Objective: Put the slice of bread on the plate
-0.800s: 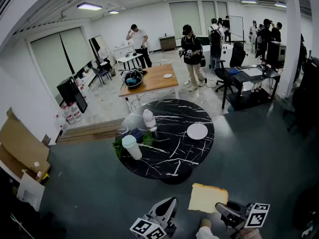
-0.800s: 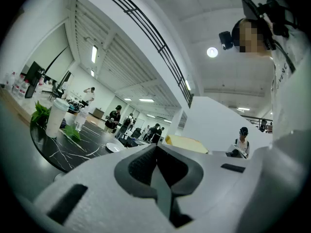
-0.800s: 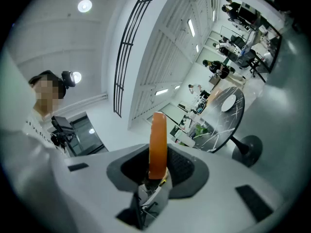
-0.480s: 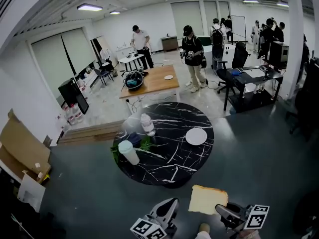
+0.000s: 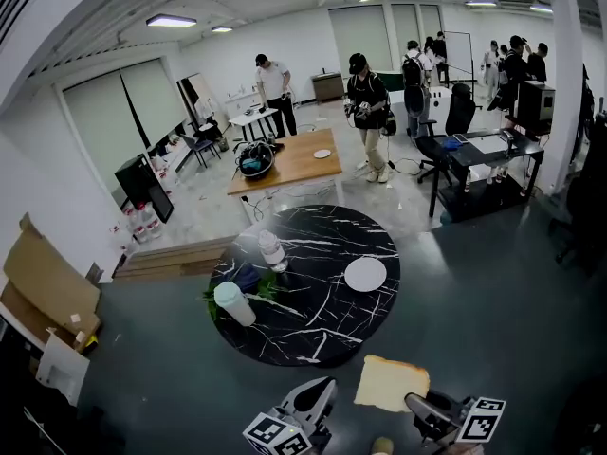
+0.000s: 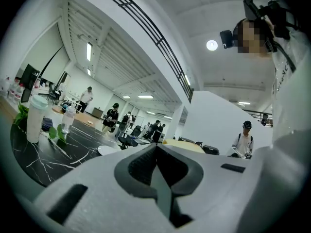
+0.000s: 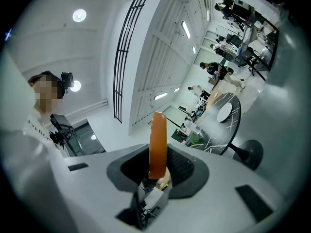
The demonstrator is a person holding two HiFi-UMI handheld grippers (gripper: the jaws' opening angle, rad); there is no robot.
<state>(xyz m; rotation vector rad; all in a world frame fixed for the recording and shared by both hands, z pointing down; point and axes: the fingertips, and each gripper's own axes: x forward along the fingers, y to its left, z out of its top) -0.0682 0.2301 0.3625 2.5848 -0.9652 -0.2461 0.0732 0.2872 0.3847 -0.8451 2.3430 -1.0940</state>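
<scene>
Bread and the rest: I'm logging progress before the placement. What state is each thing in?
Right gripper: shut on the bread, short of the table.
Left gripper: shut, empty.
Bread: held, not yet on the plate.
Plate: bare, flat on the table.
Cup: upright.
Bottle: upright.

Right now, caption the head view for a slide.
Right gripper holds a bread slice short of the black table, where an empty white plate waits.
</scene>
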